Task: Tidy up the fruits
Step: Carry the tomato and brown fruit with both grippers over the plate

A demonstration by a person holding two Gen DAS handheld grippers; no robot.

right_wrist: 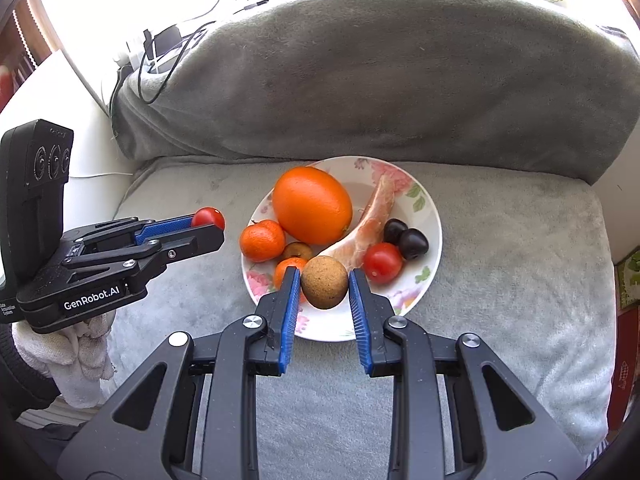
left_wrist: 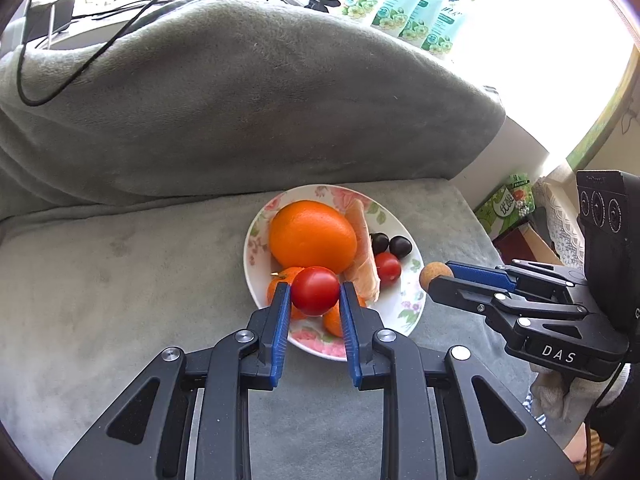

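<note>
Presently my left claw (left_wrist: 315, 294) is clamped on a cherry tomato (left_wrist: 315, 290), and my right claw (right_wrist: 324, 284) grips a brown, rough-skinned round fruit (right_wrist: 324, 282), possibly a longan; both hang above the near rim of the floral plate (right_wrist: 434, 216), which sits on a grey sofa cushion (right_wrist: 500, 264). Already on the plate: a large orange (right_wrist: 312, 205), a mandarin (right_wrist: 262, 240), a peeled citrus segment (right_wrist: 372, 220), two dark cherries (right_wrist: 406, 238) and another cherry tomato (right_wrist: 383, 263). Judged from this, gathering is mostly done; these two fruits remain to be set down.
</note>
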